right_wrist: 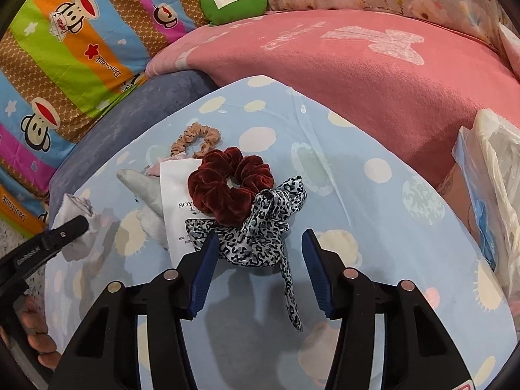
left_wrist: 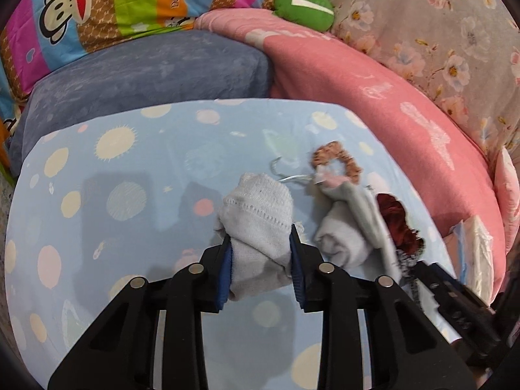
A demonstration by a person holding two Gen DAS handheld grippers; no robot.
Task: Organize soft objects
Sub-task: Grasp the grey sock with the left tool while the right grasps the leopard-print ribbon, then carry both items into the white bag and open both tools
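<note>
At the lower centre of each wrist view, the left claw (left_wrist: pixel 261 253) clamps the white knitted sock (left_wrist: pixel 256 214), while the right claw (right_wrist: pixel 260 260) stands half-open around the leopard-print satin scrunchie (right_wrist: pixel 256 234), so it must next close.

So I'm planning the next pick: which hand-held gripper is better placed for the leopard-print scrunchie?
Right. The right hand-held gripper is open, straddling the leopard-print scrunchie; the left hand-held gripper is already clamped on a white sock.
</note>
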